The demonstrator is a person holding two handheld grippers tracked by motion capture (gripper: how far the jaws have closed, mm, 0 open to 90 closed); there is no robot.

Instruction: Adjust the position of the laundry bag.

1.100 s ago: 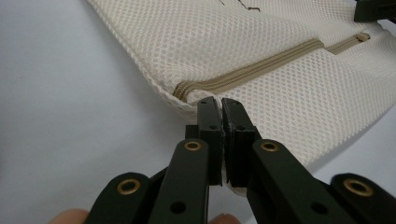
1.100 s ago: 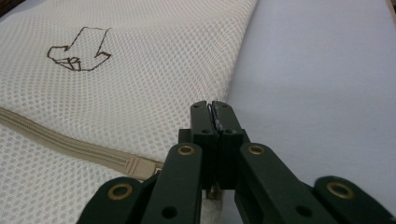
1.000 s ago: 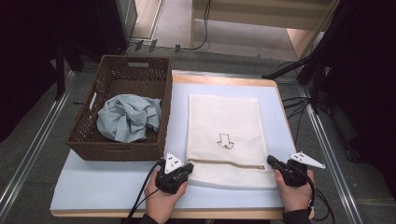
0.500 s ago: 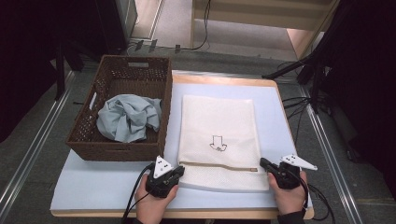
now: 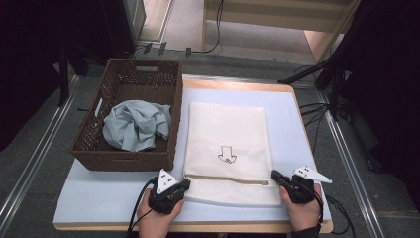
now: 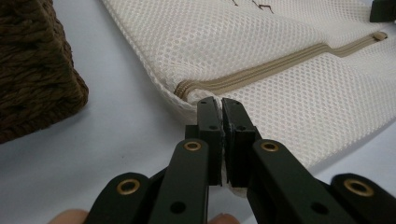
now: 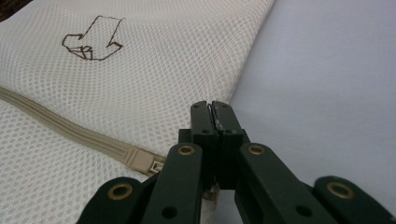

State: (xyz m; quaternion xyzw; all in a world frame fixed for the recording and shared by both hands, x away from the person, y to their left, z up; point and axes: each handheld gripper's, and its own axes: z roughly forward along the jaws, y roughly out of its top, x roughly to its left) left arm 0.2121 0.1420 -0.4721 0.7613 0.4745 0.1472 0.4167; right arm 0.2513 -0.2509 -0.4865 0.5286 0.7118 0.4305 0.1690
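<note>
Mesh laundry bag point(image 5: 229, 148) lies flat on the table pad point(image 5: 99, 193); left gripper point(image 5: 184, 184) clamps its near-left edge by the zipper point(image 6: 261, 74); right gripper point(image 5: 275, 176) clamps its near-right edge; wicker basket point(image 5: 124, 158) beyond left gripper.

- We see a brown wicker basket point(image 5: 99, 148) at the table's far left;
- inside it lies a crumpled pale-blue cloth point(image 5: 136, 124);
- the light-blue table top point(image 5: 99, 198) bears the basket.
</note>
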